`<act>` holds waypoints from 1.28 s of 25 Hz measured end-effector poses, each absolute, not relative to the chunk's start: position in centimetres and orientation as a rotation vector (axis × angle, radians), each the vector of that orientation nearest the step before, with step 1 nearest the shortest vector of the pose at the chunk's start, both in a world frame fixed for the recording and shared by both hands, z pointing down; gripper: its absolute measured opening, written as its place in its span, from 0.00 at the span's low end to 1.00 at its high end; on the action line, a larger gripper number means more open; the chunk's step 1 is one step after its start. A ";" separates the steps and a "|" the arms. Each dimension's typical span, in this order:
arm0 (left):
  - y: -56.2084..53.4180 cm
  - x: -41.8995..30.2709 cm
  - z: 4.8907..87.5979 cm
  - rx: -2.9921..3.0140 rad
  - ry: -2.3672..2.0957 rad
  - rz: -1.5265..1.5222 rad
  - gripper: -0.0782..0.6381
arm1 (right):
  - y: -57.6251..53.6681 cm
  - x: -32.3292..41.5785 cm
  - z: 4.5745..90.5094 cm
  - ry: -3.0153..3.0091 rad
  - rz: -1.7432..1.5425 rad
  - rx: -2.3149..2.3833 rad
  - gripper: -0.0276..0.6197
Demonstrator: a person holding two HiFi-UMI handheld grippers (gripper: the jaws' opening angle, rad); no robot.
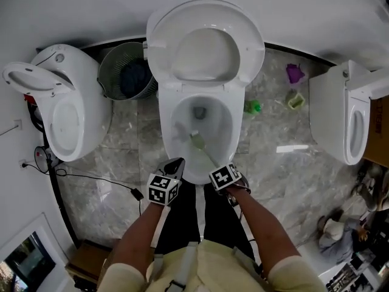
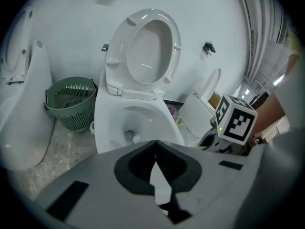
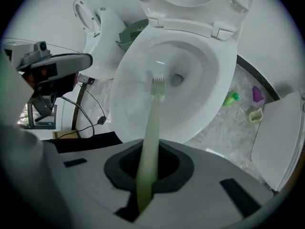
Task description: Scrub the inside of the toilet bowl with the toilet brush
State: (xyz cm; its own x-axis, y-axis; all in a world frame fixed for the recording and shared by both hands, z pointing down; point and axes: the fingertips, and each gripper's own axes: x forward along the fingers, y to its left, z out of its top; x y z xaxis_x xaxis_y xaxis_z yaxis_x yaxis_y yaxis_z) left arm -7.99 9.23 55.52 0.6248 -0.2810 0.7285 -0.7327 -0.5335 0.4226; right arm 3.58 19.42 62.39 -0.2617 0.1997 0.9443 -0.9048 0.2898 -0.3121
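A: Right gripper?
B: Right gripper (image 3: 147, 178) is clamped on the pale green handle of the toilet brush (image 3: 153, 123).
A: Where's the brush head?
B: Down inside the toilet bowl (image 3: 202, 87), on the inner slope just beside the drain (image 3: 177, 79), left of it in the head view.
A: Left gripper?
B: Left gripper (image 2: 156, 168) has its jaw tips together with nothing between them. It's at the bowl's front rim, near the right one.
A: Surroundings?
B: The seat (image 1: 205, 53) is up, with a green basket (image 1: 124, 73) left of it.
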 end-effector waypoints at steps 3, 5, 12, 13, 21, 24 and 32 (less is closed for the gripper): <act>9.6 -7.9 56.3 2.083 -0.797 0.771 0.12 | 19.0 4.1 63.7 -1.430 1.221 0.665 0.09; 9.7 -8.1 56.7 2.074 -0.819 0.777 0.12 | 18.9 4.2 64.4 -1.425 1.221 0.639 0.09; 9.0 -8.4 58.2 2.018 -0.871 0.785 0.12 | 18.3 3.5 65.9 -1.430 1.193 0.528 0.09; 8.8 -8.3 58.4 2.015 -0.873 0.787 0.12 | 18.2 3.2 66.0 -1.438 1.190 0.518 0.09; 7.3 -8.4 60.2 2.008 -0.866 0.788 0.12 | 15.0 0.3 66.6 -1.470 1.162 0.521 0.09; 6.5 -8.6 60.3 2.026 -0.864 0.779 0.13 | 13.3 -0.2 66.8 -1.474 1.187 0.560 0.09; 4.5 -9.4 60.5 2.067 -0.864 0.762 0.13 | 10.1 0.4 67.9 -1.476 1.137 0.611 0.09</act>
State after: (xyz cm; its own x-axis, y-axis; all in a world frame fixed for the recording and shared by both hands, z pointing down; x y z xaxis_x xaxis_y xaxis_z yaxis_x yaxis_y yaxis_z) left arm -9.38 4.55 60.50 0.5935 -0.3214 0.7378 -0.7723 -0.4853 0.4099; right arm 0.39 10.10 67.92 -0.2463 0.2130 0.9455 -0.8600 0.4018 -0.3146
